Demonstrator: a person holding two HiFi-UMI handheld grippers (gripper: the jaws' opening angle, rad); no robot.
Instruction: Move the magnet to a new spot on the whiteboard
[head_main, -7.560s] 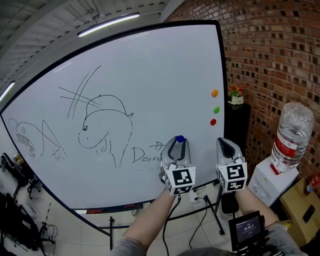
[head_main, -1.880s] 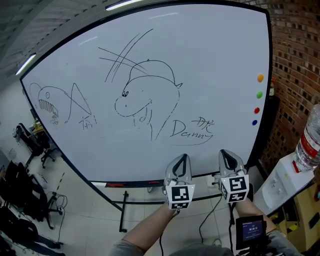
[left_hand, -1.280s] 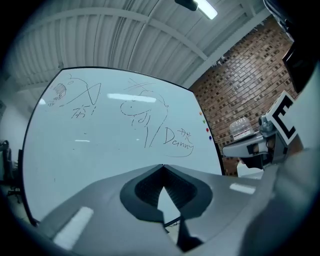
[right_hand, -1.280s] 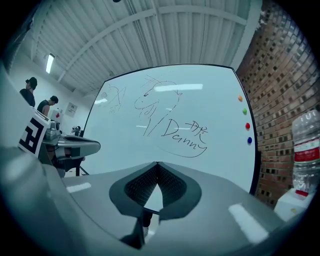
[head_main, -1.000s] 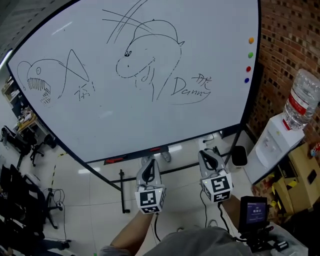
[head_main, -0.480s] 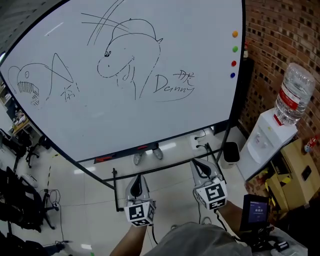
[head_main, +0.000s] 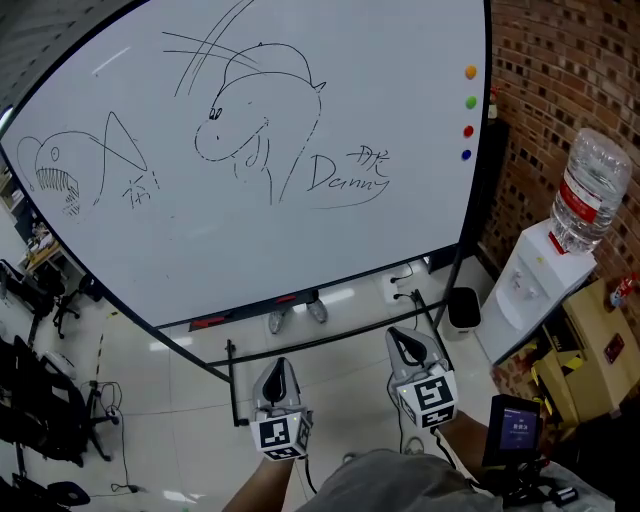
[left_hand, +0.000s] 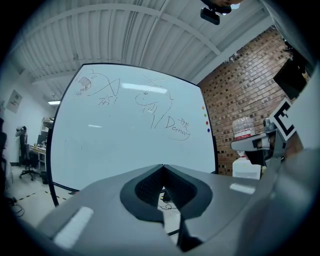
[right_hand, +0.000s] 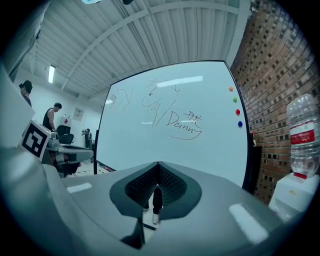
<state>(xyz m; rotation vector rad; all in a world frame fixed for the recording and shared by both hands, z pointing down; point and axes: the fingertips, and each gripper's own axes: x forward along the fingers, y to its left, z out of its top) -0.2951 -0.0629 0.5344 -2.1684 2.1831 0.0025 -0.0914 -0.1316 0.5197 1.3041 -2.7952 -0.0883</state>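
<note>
Setting. A large whiteboard (head_main: 330, 250) on a wheeled stand fills most of the head view. It bears line drawings of a fish and a dinosaur-like head, and a handwritten word. It stands on a pale tiled floor (head_main: 170, 385) beside a brick wall (head_main: 560, 70). To its right is a white water dispenser (head_main: 525, 290) with an upturned water bottle (head_main: 588, 190). Dark office chairs (head_main: 30, 300) stand at the left edge.

Task object. The blue magnet (head_main: 465, 154) clings to the board near its right edge. It is lowest in a vertical row, under the orange magnet (head_main: 470, 72), green magnet (head_main: 470, 101) and red magnet (head_main: 467, 131).

Grippers. The left gripper (head_main: 279, 364) and right gripper (head_main: 401, 338) are held low, below the board's bottom rail and well apart from it. The fingers (left_hand: 145, 187) of the left gripper meet at their tips with nothing between them. The right gripper's fingers (right_hand: 142, 186) are likewise closed and empty.

Change. Several seconds earlier the left gripper held the blue magnet against the board's lower middle, and only three magnets stood in the row. Since a second ago both grippers have dropped lower in view, away from the board.
</note>
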